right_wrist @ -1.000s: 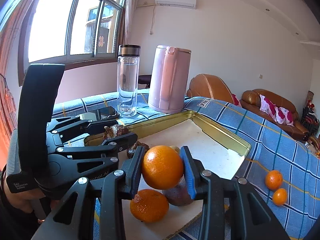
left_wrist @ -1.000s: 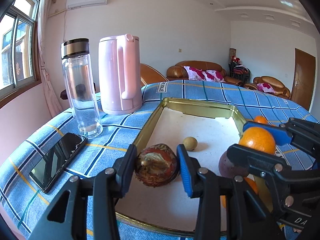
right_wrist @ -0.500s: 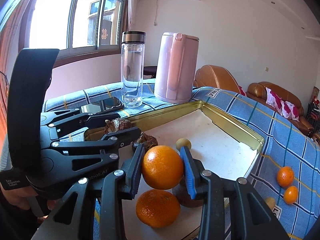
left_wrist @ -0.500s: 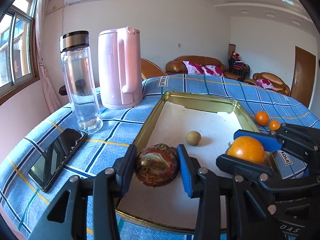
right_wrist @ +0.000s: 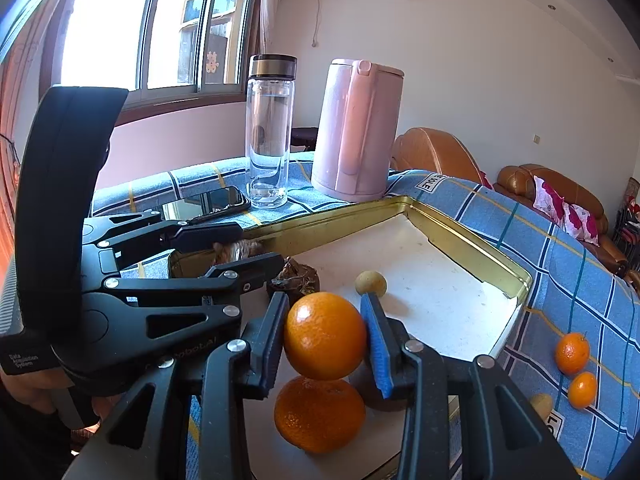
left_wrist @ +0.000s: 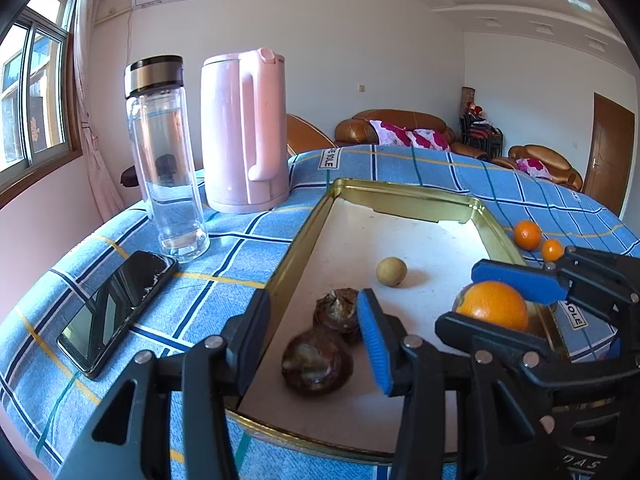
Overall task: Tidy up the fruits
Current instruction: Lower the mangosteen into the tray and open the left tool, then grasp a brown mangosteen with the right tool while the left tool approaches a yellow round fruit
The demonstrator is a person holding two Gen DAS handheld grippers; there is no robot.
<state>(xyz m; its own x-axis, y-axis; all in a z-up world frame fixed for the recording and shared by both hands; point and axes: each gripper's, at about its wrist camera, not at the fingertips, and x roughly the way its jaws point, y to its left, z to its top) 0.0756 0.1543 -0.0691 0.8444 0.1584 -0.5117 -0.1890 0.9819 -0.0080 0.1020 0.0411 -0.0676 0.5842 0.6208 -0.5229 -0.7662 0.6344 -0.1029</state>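
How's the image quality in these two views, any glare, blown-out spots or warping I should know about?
Left wrist view: sharp, evenly lit, fisheye bends the window and tablecloth; the phone screen mirrors the room. Right wrist view: the window is blown out white, the tray floor glares near its far corner, and the orange carries a highlight.

Two grippers side by side
Left gripper [left_wrist: 312, 328] jaws have just been opening, nothing gripped; right gripper [right_wrist: 326, 336] jaws clamp an orange [right_wrist: 325, 335].
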